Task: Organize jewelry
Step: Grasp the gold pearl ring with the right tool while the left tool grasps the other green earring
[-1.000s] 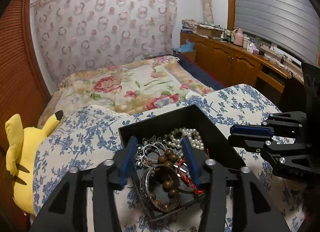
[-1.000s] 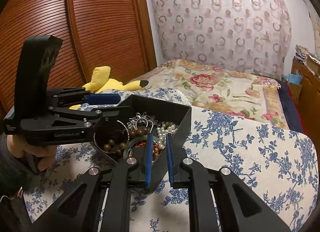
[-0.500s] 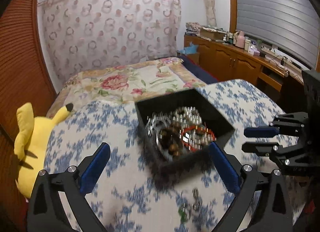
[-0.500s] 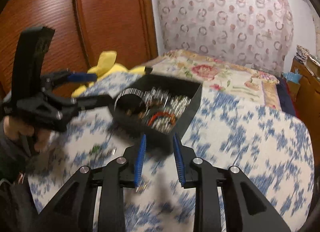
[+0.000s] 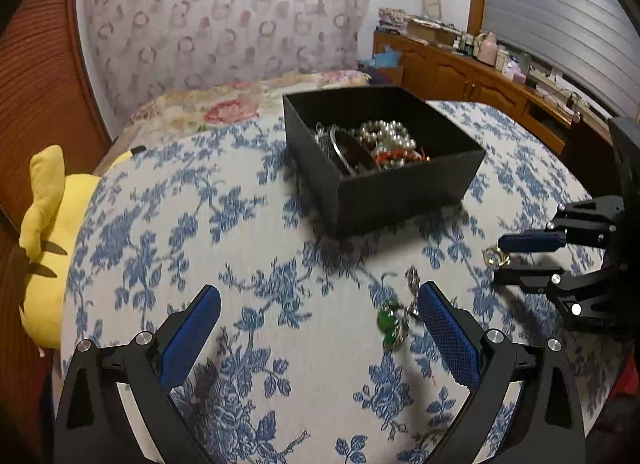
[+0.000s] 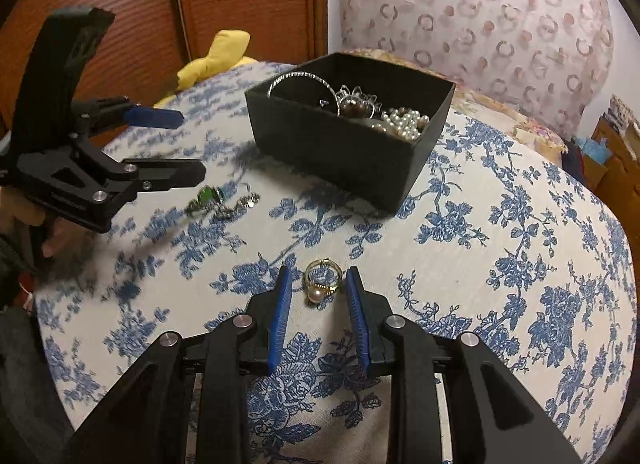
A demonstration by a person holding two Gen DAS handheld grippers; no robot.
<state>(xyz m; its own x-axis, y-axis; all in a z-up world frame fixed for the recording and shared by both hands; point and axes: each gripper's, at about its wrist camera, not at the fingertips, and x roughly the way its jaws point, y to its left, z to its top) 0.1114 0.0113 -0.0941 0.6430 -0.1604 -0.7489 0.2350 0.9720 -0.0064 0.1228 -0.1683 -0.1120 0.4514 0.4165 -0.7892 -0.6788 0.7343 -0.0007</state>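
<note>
A black box (image 6: 348, 144) is sitting on the bench (image 6: 500, 264), which is wearing a white cloth with blue flowers. In the right wrist view the box is in the upper middle of the frame. Inside it a pearl string (image 6: 404, 124), a silver bangle (image 6: 300, 78) and some brown beads (image 6: 354, 108) are lying mixed together.

A gold ring (image 6: 323, 279) with one small pearl is lying flat on the cloth in the lower middle of the right wrist view. It is resting between the two blue pads of the right tongs (image 6: 316, 284), and a narrow gap is showing on each side, so the pads are not pressing it. These tongs are standing a little apart, and their jaws have just been opening.

A green-stone piece (image 5: 390, 324) with a silver chain is lying on the cloth in the lower right of the left wrist view, blurred, so its exact form is not clear. It is lying just beside the inner face of the right-hand pad of the left tongs (image 5: 320, 328); I cannot tell if it is touching. The left tongs are spread wide, with nothing pinched, and their jaws have just been opening.

At the left edge of the left wrist view a yellow plush toy (image 5: 48, 224) is lying beside the bench
</note>
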